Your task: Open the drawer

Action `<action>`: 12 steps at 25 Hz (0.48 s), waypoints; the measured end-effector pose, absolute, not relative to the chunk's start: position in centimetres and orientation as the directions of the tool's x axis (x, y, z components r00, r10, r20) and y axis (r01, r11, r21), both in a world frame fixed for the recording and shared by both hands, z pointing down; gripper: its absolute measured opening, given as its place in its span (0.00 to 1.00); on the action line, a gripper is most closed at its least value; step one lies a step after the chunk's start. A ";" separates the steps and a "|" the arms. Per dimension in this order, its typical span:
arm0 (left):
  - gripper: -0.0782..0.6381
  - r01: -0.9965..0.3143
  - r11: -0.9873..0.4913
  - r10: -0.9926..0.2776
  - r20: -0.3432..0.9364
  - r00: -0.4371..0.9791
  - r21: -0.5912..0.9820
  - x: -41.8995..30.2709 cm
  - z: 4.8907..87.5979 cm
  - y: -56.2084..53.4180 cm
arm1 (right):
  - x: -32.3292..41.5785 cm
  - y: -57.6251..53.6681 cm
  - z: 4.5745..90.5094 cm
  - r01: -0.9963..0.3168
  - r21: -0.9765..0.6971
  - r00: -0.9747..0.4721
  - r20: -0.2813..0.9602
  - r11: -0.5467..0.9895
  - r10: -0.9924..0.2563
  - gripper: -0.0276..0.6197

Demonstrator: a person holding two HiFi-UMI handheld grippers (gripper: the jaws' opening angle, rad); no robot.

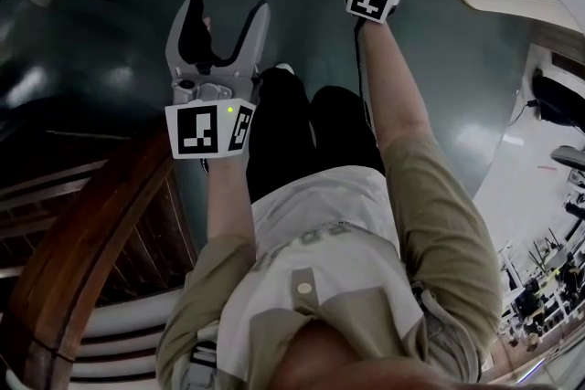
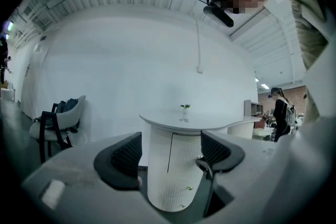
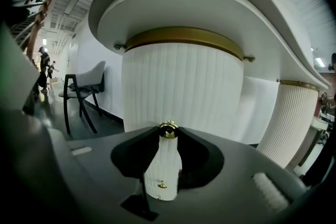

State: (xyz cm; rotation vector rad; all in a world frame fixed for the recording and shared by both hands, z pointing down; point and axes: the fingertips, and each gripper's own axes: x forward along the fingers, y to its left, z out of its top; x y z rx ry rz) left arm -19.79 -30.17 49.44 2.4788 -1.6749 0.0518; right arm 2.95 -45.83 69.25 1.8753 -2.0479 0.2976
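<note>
Now gripping: your right gripper [image 3: 168, 128] is clamped on the small gold knob [image 3: 168, 131].
Drawer [image 3: 176, 110]: in the fluted pedestal's [image 3: 184, 68] curved front, below the tabletop's [image 3: 220, 5] rim; seams can't be made out.
Handling: probably rigid and sliding. The knob is smooth and tiny, so keep squeezing and pull straight.
Left gripper [image 1: 218, 36]: jaws apart, empty.

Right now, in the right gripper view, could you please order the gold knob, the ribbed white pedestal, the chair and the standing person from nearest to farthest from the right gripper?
1. gold knob, between the right gripper fingers.
2. ribbed white pedestal, directly behind the knob.
3. chair, left, by the wall.
4. standing person, far left, beyond the chair.
</note>
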 end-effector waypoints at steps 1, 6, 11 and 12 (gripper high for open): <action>0.61 -0.925 -0.366 -0.920 0.111 0.376 0.105 -19.7 49.4 -30.1 | 2.9 -45.8 69.3 -0.991 0.081 -0.068 0.389 0.107 -0.919 0.21; 0.61 -0.925 -0.367 -0.919 0.115 0.377 0.103 -19.6 49.5 -29.7 | 2.8 -45.8 69.2 -0.991 0.067 -0.078 0.388 0.113 -0.918 0.21; 0.61 -0.927 -0.361 -0.920 0.123 0.371 0.100 -19.8 49.9 -29.3 | 2.8 -45.8 69.1 -0.992 0.054 -0.084 0.390 0.114 -0.917 0.21; 0.61 -0.928 -0.359 -0.921 0.125 0.370 0.100 -19.9 49.9 -29.2 | 2.9 -45.8 69.1 -0.992 0.052 -0.084 0.392 0.113 -0.916 0.20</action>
